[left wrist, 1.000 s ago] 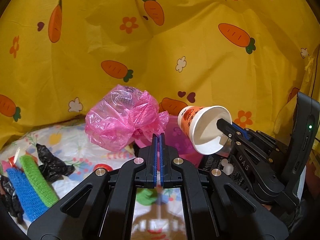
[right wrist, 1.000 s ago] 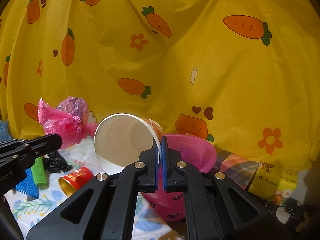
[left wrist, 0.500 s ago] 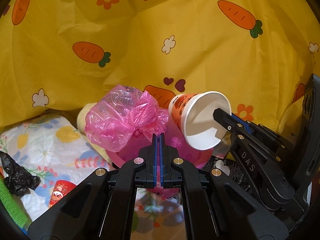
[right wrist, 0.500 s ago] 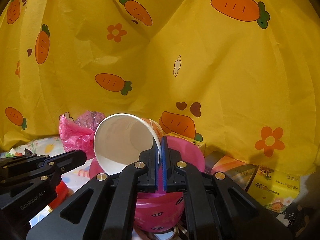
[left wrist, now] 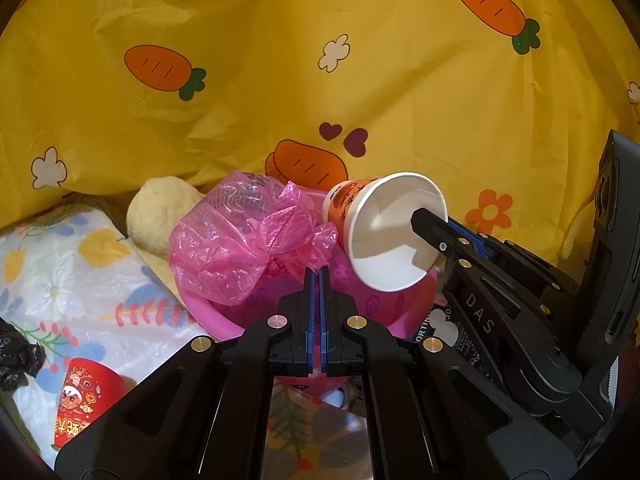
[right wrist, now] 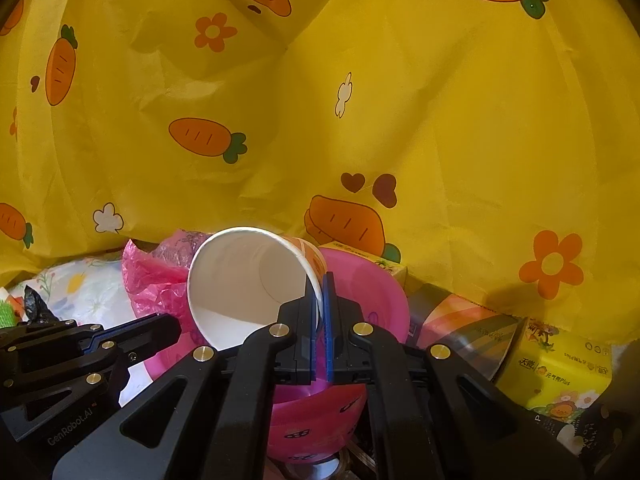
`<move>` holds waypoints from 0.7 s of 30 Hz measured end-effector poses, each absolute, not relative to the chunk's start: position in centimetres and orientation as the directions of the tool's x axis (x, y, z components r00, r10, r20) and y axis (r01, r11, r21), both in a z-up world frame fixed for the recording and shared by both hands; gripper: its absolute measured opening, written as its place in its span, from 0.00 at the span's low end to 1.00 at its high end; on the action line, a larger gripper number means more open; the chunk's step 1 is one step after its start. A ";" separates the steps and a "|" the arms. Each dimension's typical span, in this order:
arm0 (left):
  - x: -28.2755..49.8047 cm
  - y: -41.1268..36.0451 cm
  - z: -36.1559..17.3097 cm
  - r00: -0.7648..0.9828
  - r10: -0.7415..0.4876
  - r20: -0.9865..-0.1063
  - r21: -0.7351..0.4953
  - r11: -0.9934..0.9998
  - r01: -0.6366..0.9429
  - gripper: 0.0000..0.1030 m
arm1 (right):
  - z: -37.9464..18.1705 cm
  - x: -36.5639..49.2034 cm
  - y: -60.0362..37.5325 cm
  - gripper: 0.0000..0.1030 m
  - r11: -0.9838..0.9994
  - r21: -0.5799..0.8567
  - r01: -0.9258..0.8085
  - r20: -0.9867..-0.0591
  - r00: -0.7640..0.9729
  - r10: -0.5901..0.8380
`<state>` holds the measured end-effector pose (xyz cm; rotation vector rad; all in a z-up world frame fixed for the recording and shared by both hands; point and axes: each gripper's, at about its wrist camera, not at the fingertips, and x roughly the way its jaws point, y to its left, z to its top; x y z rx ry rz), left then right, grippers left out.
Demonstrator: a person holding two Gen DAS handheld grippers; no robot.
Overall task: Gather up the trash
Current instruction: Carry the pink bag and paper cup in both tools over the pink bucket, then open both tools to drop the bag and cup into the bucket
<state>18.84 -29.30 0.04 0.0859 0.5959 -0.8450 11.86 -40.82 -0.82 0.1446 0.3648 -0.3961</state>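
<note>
My left gripper (left wrist: 317, 276) is shut on a crumpled pink plastic bag (left wrist: 240, 240) and holds it over the pink bin (left wrist: 208, 312). My right gripper (right wrist: 321, 280) is shut on the rim of an orange-and-white paper cup (right wrist: 244, 280), tilted on its side above the same pink bin (right wrist: 372, 292). The cup also shows in the left wrist view (left wrist: 384, 232), with the right gripper (left wrist: 430, 220) clamping its rim. The pink bag also shows in the right wrist view (right wrist: 152, 280), to the left of the cup.
A red paper cup (left wrist: 80, 392) lies on the floral cloth (left wrist: 60, 280) at the lower left, near a black plastic scrap (left wrist: 16, 356). A pale yellow soft lump (left wrist: 160, 208) sits behind the bin. Boxes (right wrist: 560, 372) stand right of the bin. A yellow carrot-print sheet (right wrist: 360, 80) fills the background.
Both grippers have moved right and closer to the pink bin, carrying the pink bag and the paper cup. Both now hang over the bin's mouth.
</note>
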 end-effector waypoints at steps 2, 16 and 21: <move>19.1 -29.5 -0.1 0.508 -0.678 -0.532 -0.163 0.670 0.724 0.01 | -1.0 12.0 -41.0 0.04 0.913 0.064 0.404 -0.379 0.856 -0.352; 20.3 -30.0 -1.6 0.481 -0.677 -0.557 -0.195 0.670 0.717 0.01 | -2.0 13.2 -41.7 0.04 0.908 0.063 0.415 -0.418 0.837 -0.354; 20.5 -29.9 -1.9 0.478 -0.675 -0.562 -0.201 0.672 0.713 0.01 | -2.2 13.5 -41.9 0.04 0.908 0.064 0.414 -0.425 0.835 -0.350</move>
